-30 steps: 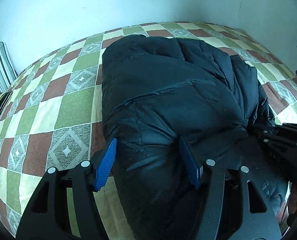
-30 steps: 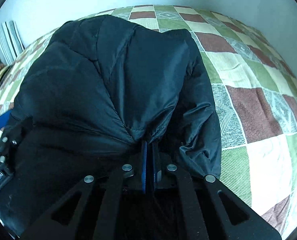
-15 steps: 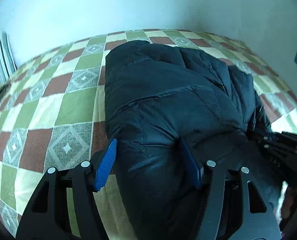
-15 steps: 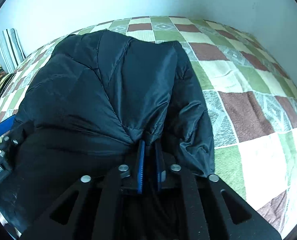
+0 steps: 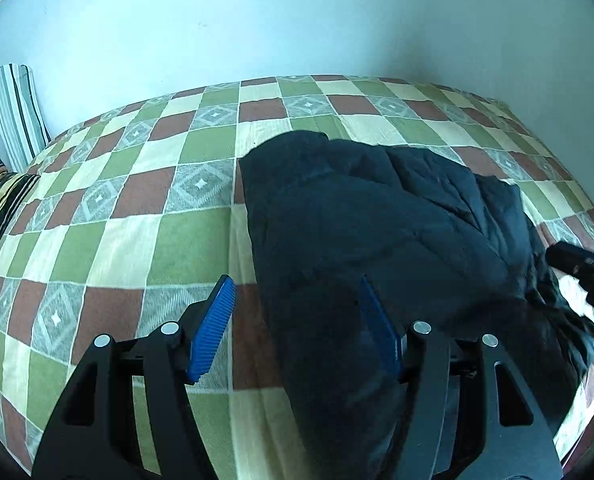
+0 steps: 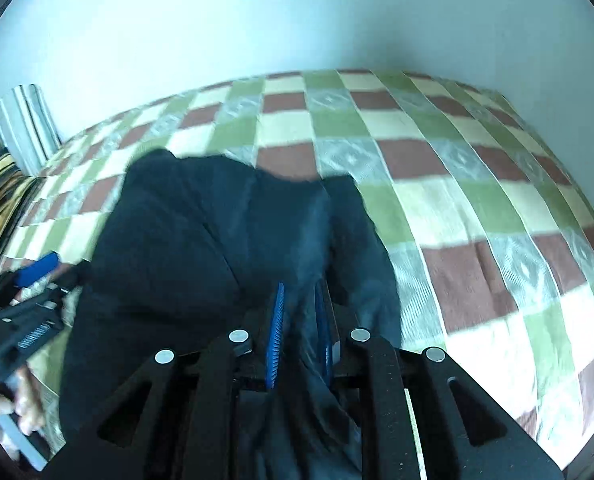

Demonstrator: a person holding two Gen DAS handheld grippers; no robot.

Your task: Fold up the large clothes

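Right wrist view: right gripper (image 6: 299, 330), jaws narrow, no grip evident, above dark jacket (image 6: 201, 240). Left gripper (image 5: 297, 326): jaws wide, empty, over jacket's edge. Jacket bundled on checked bedspread (image 5: 129, 208). Step: fold released. Next: find a fresh edge.

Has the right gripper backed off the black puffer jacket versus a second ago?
Yes. The right gripper rose away from the checked bedspread; the black puffer jacket looks smaller.

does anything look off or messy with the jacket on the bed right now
The black puffy quilted jacket lies as a lumpy, rumpled bundle on the checkered green, brown and cream bedspread, its right edge bunched and crumpled. No damage shows.
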